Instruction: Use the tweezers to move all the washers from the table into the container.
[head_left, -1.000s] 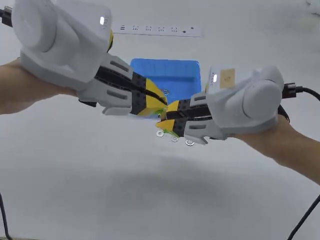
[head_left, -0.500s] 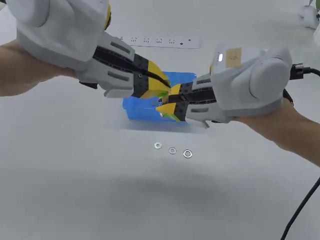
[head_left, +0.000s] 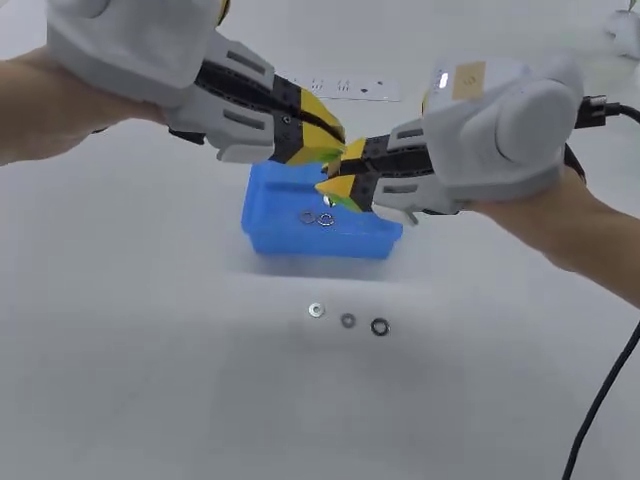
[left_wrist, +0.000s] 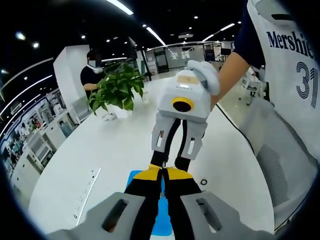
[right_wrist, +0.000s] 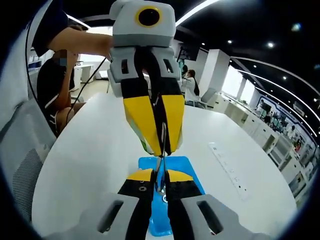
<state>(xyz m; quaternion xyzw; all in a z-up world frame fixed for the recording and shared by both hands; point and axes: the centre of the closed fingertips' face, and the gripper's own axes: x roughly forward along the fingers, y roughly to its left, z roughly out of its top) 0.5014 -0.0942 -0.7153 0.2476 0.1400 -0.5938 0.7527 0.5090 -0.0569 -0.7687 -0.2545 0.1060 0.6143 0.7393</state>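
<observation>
While your left gripper and right gripper clamp thin metal tweezers above the blue plastic container, three steel washers lie toward you.

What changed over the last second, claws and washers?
The left claw and right claw went from low over the table washers to above the blue container, tip to tip, both closed on the tweezers. The three table washers kept their row. Two washers lie in the container.
</observation>
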